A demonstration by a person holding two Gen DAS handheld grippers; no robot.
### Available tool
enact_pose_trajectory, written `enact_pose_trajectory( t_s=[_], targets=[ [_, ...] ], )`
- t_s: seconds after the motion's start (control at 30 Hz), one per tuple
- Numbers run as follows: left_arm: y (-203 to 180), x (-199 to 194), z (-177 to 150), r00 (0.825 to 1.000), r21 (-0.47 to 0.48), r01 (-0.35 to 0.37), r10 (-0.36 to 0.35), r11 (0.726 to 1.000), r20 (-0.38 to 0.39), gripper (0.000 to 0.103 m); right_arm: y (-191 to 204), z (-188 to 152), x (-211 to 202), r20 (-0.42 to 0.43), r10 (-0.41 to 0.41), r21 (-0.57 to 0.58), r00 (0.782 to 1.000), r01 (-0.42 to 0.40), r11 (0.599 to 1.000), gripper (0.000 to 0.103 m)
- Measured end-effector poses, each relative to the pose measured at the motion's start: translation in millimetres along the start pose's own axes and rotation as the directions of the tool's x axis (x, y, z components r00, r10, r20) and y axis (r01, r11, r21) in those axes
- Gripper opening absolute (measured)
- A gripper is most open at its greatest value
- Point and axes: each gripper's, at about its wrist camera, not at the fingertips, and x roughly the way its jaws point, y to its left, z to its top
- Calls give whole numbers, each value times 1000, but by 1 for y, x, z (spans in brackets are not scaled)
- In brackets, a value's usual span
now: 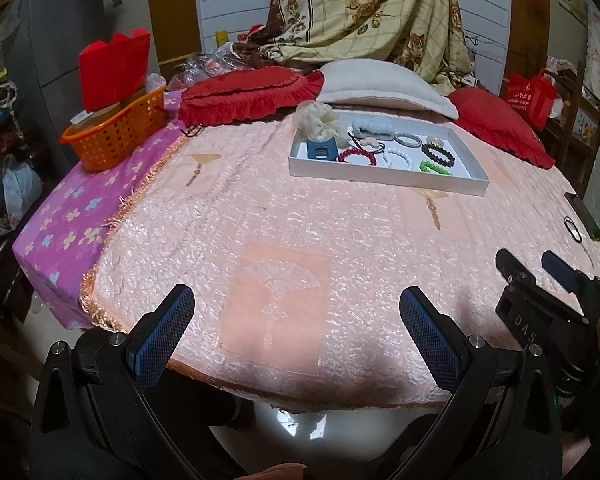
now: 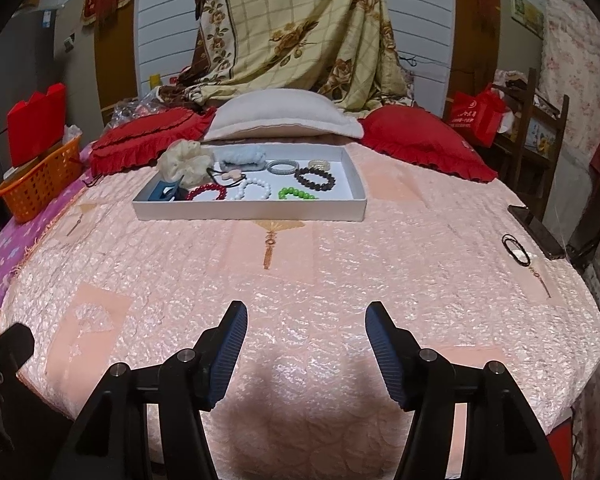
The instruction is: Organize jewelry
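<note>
A white tray (image 1: 380,182) (image 2: 248,210) lies far ahead on the pink bedspread. In it are a red bead bracelet (image 2: 206,193), a white one (image 2: 254,189), a green one (image 2: 296,193), a black one (image 2: 315,179), a silver bangle (image 2: 282,167), a cream scrunchie (image 2: 182,160) and a blue claw clip (image 2: 164,192). Thin black hair ties (image 2: 516,246) lie loose on the spread at the right. My left gripper (image 1: 296,292) stands wide open over the bed's near edge, holding nothing. My right gripper (image 2: 306,306) is open and holds nothing, well short of the tray.
An orange basket (image 1: 116,136) with a red box sits at the bed's left corner. Red cushions (image 2: 424,140) and a white pillow (image 2: 284,118) lie behind the tray. A dark phone (image 2: 536,232) rests near the right edge, beside the hair ties.
</note>
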Motion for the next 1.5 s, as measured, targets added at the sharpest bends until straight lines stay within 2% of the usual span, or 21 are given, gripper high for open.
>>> enact_pose_trajectory(
  t_s=[0.2,0.53,1.03,1.5],
  targets=[
    [-1,3,-3,1000,1,14,-14,1000,-18,103,-5,1,1,-1,-25,18,1000,25,1000,60],
    [-1,6,-3,997,-17,60,-61,998,-38,103,-2,-3,8,-32,-20,2,999,20,1000,60],
    [0,21,-6,995,-3,34,-34,999,-89,103,0,-5,16,-57,-24,-6,998,23,1000,60],
    [2,22,-7,996,-10,39,-40,999,-85,103,0,-5,21,-68,-33,-5,997,33,999,60]
  ],
)
